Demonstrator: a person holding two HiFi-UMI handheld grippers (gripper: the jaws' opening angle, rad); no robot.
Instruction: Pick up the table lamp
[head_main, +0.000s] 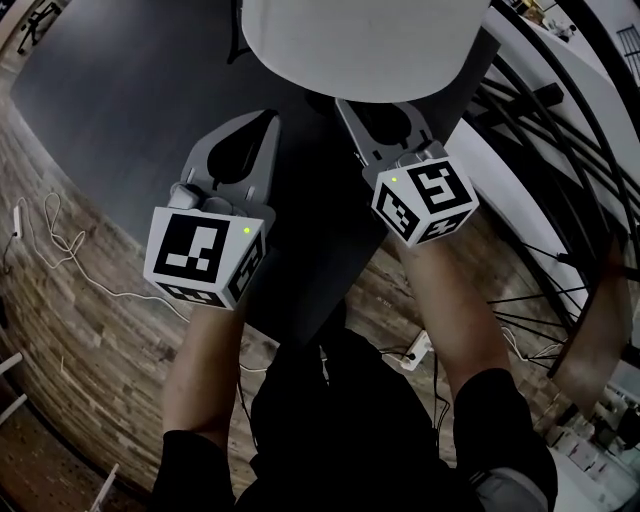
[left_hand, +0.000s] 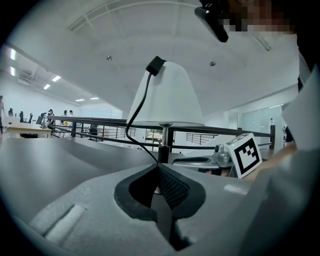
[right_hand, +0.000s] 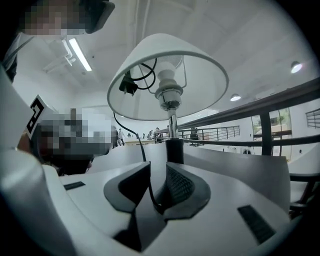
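Note:
The table lamp has a white shade (head_main: 360, 45) that fills the top of the head view. Below the shade (right_hand: 167, 75) I see the bulb socket and the thin stem (right_hand: 174, 147). Its black cable (right_hand: 142, 145) hangs from a plug (right_hand: 127, 86) tucked in the shade. My right gripper (right_hand: 152, 167) is open a little, close before the stem, with the cable running down between its jaws. In the head view the right gripper (head_main: 385, 108) reaches under the shade. My left gripper (head_main: 270, 118) sits beside it, its tips together. In its own view the left gripper (left_hand: 159, 167) points at the stem (left_hand: 163, 145).
The lamp stands on a dark table (head_main: 120, 100). A black railing (head_main: 540, 150) runs along the right side. Below lies wood-patterned floor with a loose white cable (head_main: 60, 240) and a power strip (head_main: 415, 352). The right gripper's marker cube (left_hand: 243, 154) shows in the left gripper view.

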